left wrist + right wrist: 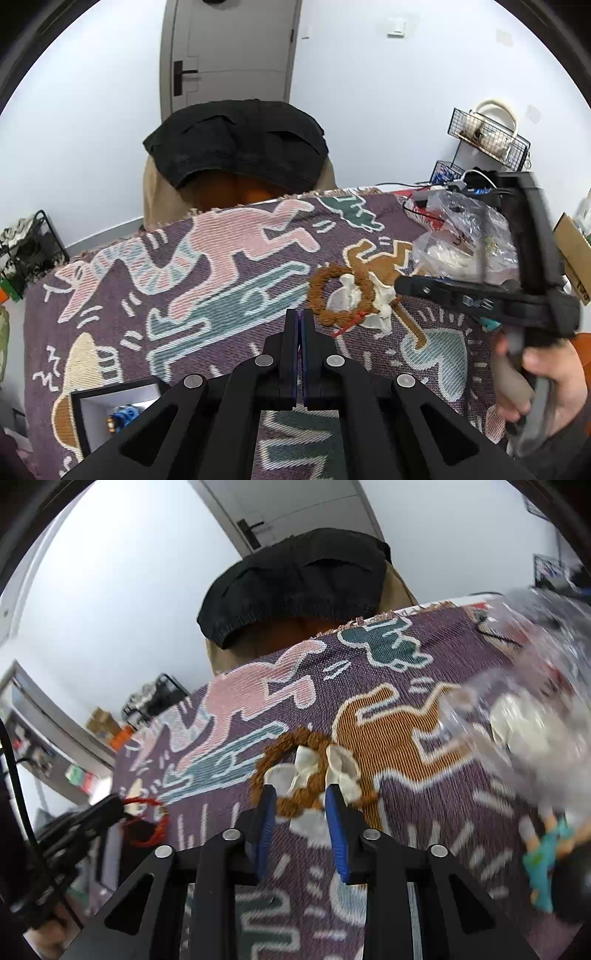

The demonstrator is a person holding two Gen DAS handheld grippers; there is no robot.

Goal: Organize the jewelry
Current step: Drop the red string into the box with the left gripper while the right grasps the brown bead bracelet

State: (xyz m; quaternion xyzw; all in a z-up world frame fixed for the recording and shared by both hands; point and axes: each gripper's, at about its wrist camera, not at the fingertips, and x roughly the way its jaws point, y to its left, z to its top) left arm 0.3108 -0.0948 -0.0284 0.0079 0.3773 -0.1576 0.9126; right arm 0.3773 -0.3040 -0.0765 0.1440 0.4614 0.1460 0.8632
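Patterned blanket (229, 295): right gripper (300, 797) seemingly straddles brown bracelet (295, 768).

Brown beaded bracelet (295, 771) with white ribbon bows lies flat, just ahead of the right hand-held gripper (301, 794). Red cord bracelet (147, 821) pinched in left hand-held gripper (110, 808).

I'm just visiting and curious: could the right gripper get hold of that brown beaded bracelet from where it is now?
Probably yes. The right gripper is open, its blue fingers either side of the brown beaded bracelet. The bracelet lies on a white pouch, which might get pinched too.
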